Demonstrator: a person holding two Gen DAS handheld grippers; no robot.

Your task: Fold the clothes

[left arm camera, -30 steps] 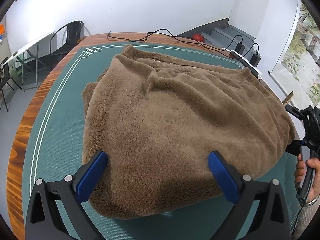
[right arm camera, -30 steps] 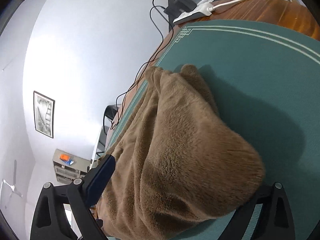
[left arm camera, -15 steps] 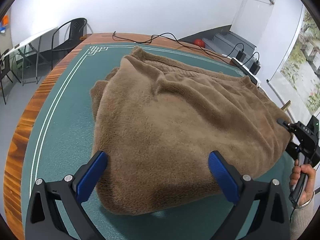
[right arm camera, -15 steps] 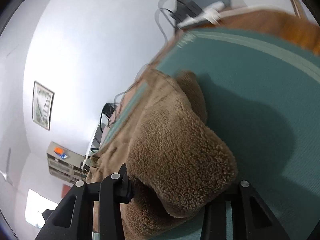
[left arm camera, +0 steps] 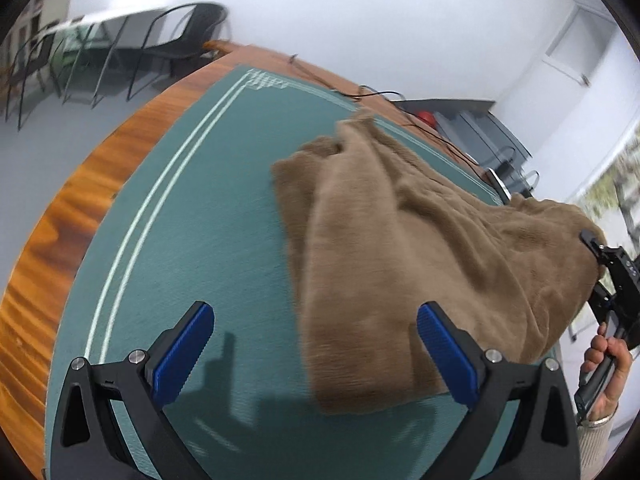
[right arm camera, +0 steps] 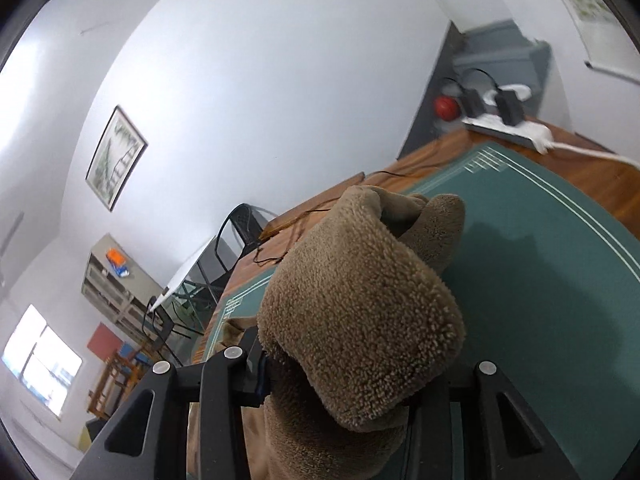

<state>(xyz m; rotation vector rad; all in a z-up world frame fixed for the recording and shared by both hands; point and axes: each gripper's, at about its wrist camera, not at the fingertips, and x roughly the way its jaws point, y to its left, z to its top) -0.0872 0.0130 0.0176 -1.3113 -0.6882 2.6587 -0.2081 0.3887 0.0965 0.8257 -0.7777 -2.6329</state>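
Observation:
A brown fleece garment [left arm camera: 420,248] lies on the green mat [left arm camera: 200,240], with its right side pulled up off the mat. My right gripper [right arm camera: 340,380] is shut on a thick fold of that garment [right arm camera: 360,300], which bulges over its fingers and hides the pads. In the left wrist view the right gripper [left arm camera: 592,244] sits at the raised corner, held by a hand [left arm camera: 604,364]. My left gripper [left arm camera: 314,312] is open above the mat. Its right finger [left arm camera: 444,352] overlaps the garment's near edge, and its left finger [left arm camera: 184,344] is over bare mat.
The mat covers a wooden table [left arm camera: 80,200]. Black cables [left arm camera: 400,112] run along the far edge, and a white power strip [right arm camera: 512,128] with plugs sits at a far corner. Black chairs [left arm camera: 188,28] stand beyond the table.
My right gripper closed on the garment's edge and rose, lifting that side. My left gripper slid left off the garment and rolled; it stayed open.

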